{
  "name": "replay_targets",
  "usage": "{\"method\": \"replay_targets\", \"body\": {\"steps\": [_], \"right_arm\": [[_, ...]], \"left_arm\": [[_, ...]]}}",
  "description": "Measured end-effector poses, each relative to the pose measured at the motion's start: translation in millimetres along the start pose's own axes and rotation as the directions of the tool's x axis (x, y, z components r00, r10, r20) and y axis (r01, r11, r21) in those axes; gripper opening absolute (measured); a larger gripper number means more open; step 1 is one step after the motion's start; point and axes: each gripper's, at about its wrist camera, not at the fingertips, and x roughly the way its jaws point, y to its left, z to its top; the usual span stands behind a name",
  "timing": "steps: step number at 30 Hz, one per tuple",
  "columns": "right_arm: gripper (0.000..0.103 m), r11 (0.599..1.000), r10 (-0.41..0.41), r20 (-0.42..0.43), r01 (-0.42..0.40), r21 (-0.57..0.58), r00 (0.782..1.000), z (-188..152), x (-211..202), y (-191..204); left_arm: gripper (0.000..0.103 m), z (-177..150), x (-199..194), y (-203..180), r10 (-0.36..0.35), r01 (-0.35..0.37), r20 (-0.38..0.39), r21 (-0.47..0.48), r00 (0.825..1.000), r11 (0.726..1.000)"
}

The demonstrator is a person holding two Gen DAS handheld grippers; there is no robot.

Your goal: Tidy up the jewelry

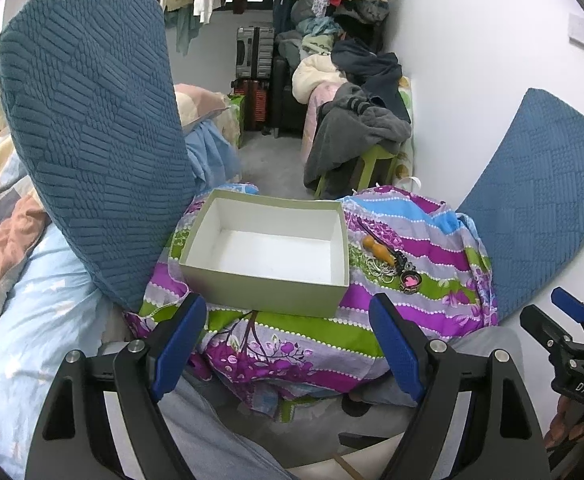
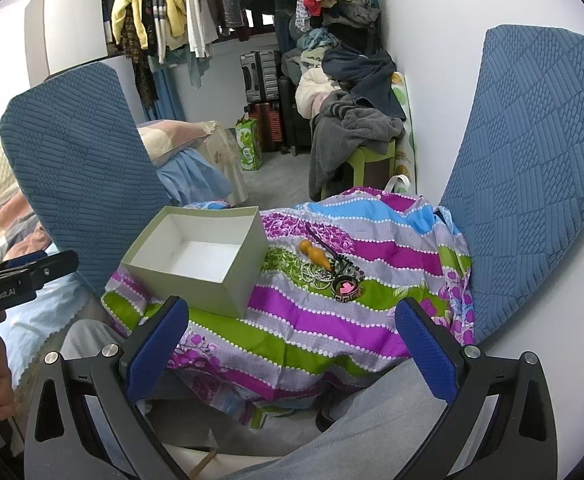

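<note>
An open grey-green box (image 1: pixel 268 254) with an empty white inside stands on a striped floral cloth (image 1: pixel 292 332). It also shows in the right wrist view (image 2: pixel 200 256). To its right lies a small heap of jewelry: an orange wooden pendant (image 1: pixel 378 250), silver chains (image 1: pixel 384 272) and a round black piece with a pink heart (image 1: pixel 410 281). The same pendant (image 2: pixel 315 255), chains (image 2: pixel 314 274) and heart piece (image 2: pixel 346 288) show in the right wrist view. My left gripper (image 1: pixel 288 340) is open and empty, just short of the box. My right gripper (image 2: pixel 292 344) is open and empty, short of the heap.
Two blue quilted cushions (image 1: pixel 88 132) (image 2: pixel 532 184) flank the cloth. A bed with a light blue sheet (image 1: pixel 24 320) is on the left, a white wall (image 1: pixel 472 80) on the right. Piled clothes on a green stool (image 1: pixel 356 140), suitcases (image 1: pixel 254 52) and hanging clothes stand behind.
</note>
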Motion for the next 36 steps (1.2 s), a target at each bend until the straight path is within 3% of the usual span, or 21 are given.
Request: {"method": "replay_targets", "body": {"steps": [36], "right_arm": [[0.103,1.000,-0.014,-0.002,0.014,0.014,1.000,-0.9,12.9,-8.9]], "left_arm": [[0.083,1.4,7.1,-2.9,0.005,-0.005,0.000,-0.025,1.000,1.000]]}}
